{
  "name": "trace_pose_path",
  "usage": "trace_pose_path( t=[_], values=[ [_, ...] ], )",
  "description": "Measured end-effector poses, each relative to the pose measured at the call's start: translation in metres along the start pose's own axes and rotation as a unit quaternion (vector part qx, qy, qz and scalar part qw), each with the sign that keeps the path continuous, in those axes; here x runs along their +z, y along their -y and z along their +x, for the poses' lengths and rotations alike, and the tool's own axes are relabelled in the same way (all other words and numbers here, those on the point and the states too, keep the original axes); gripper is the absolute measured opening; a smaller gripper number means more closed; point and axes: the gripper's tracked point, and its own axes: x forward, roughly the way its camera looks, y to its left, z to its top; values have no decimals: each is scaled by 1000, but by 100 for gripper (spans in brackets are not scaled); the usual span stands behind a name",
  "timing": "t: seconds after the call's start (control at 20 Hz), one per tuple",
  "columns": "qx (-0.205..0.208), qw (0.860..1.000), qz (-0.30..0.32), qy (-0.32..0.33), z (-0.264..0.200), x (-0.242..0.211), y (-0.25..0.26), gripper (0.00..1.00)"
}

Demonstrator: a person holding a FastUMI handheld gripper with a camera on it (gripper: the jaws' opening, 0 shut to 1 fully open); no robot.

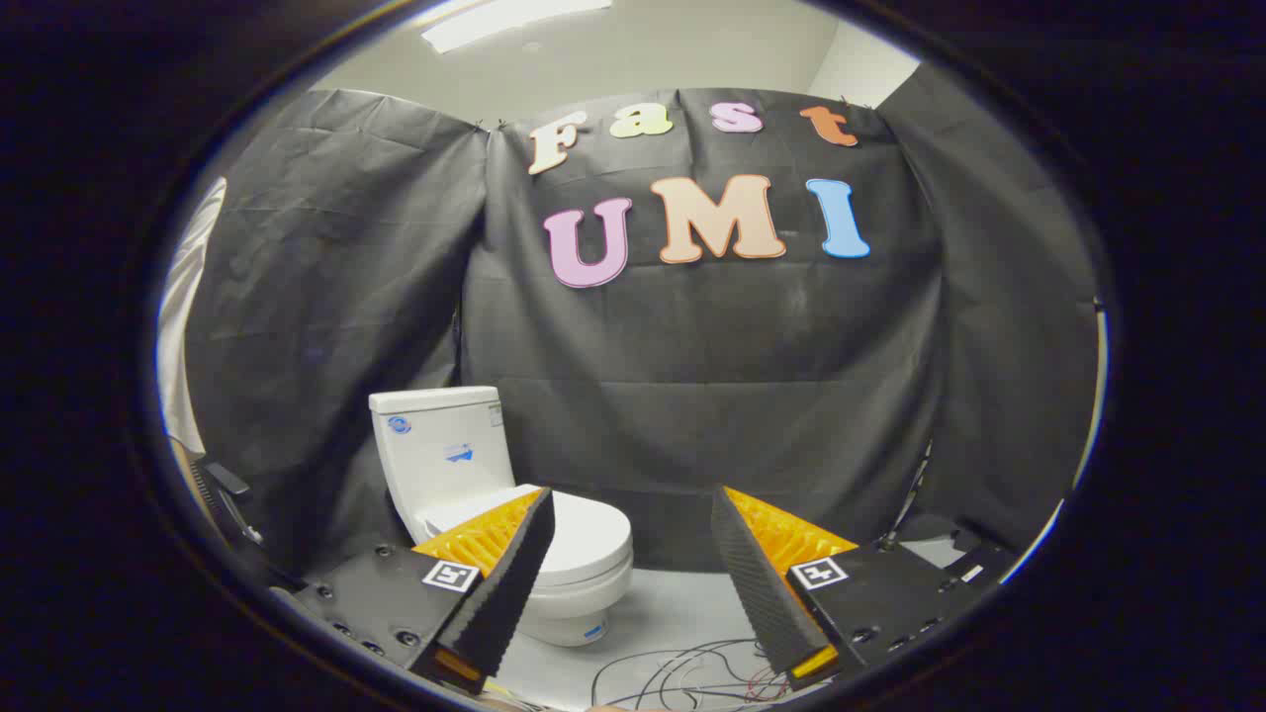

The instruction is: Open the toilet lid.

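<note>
Approach stage is judged in hand: gripper [633, 504] is held wide open and empty, toilet lid [584, 539] lying closed beyond the left finger, its front edge to be reached next.

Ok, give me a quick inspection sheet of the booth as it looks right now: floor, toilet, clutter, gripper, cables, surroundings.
Surface: pale floor, bare around the toilet's base.
Job's things: white toilet stands beyond the left finger; toilet lid is down, closed over the bowl.
Clutter: nothing seen.
Grippers: gripper open, fingers spread wide, holding nothing, short of the toilet.
Cables: a tangle of thin wires lies on the floor between the fingers, ahead of the toilet.
Surroundings: black cloth wall behind and to both sides; ceiling light above.
</note>
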Motion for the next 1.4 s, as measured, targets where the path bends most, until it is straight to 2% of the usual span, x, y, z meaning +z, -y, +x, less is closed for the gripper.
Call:
trace_pose_path(
  t=[0.45, 0.95, 1.05, 1.15, 1.4],
  values=[
    [-2, 1000, -1, 1, 6, -1, 0, 98],
    [-10, 1000, 0, 2, 62, 0, 2, 95],
    [-11, 1000, 3, 23, 79, 6, 0, 95],
    [-27, 997, 28, 66, 92, 20, -1, 94],
    [-119, 980, 62, 146, 115, 40, -6, 91]
  ],
)
